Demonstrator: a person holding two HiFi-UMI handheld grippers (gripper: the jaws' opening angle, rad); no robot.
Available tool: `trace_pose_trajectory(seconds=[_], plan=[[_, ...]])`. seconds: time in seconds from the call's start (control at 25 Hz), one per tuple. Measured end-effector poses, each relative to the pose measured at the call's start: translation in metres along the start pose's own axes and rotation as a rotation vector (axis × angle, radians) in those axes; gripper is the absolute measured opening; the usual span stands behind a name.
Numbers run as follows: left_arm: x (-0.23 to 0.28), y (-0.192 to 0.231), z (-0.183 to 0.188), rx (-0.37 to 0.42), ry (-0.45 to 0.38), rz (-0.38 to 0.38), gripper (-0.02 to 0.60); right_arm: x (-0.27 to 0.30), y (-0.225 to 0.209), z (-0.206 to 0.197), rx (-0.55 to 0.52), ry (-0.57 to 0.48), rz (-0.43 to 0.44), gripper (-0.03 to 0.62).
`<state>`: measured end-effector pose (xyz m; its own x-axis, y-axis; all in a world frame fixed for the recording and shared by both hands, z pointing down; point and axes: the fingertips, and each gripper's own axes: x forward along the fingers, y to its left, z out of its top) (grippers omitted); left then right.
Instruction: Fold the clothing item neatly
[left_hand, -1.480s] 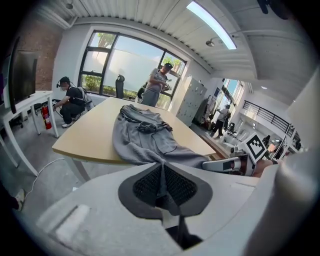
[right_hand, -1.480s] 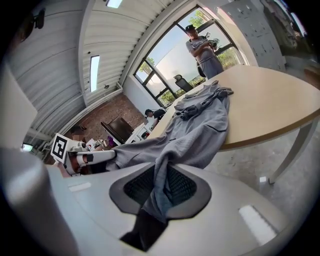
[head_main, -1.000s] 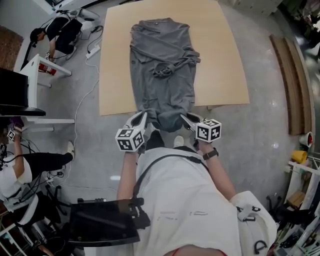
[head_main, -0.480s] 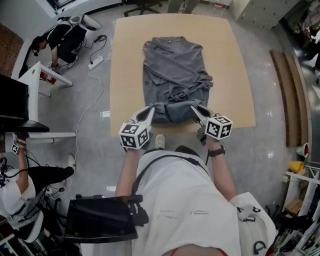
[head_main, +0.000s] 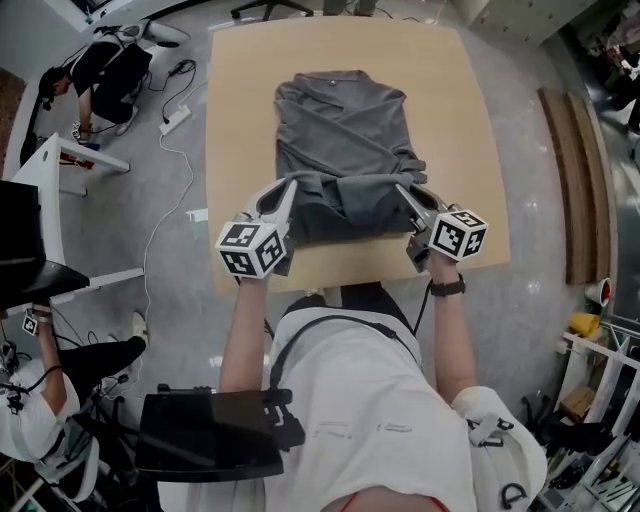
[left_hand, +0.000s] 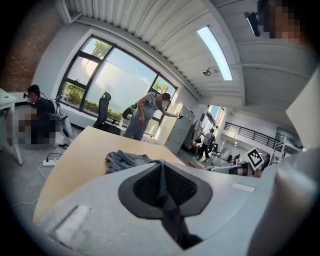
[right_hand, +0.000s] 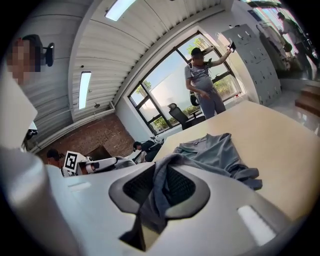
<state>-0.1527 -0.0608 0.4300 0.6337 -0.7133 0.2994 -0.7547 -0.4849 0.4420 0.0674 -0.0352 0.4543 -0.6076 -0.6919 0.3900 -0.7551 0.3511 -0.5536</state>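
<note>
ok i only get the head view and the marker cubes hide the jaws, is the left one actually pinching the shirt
Observer: yes, the left gripper view shows the left gripper closed on a thin strip of the grey shirt.
Operator: and the right
Observer: the right gripper is shut on a thicker, bunched fold, with cloth hanging down between its pads.
Operator: anyone past the far end
Observer: a person stands beyond the far edge of the table, by the window.

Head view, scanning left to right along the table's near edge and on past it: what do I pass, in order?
Left gripper → grey shirt, its hem pinched by both grippers → right gripper → wooden boards on the floor.
</note>
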Motion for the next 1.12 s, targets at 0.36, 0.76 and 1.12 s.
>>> trace_pose_trajectory(seconds=[0.36, 0.76, 1.12], plan=[[0.102, 0.067, 0.068, -0.002, -0.023, 0.128, 0.020, 0.084, -0.066, 0.087, -0.002, 0.044, 0.032, 0.075], [0.220, 0.151, 0.104, -0.026, -0.015, 0.264, 0.020, 0.198, -0.148, 0.156, 0.155, 0.077, 0.129, 0.078], [0.305, 0.215, 0.071, 0.058, 0.193, 0.315, 0.062, 0.264, -0.242, 0.152, 0.142, 0.163, -0.069, 0.109]])
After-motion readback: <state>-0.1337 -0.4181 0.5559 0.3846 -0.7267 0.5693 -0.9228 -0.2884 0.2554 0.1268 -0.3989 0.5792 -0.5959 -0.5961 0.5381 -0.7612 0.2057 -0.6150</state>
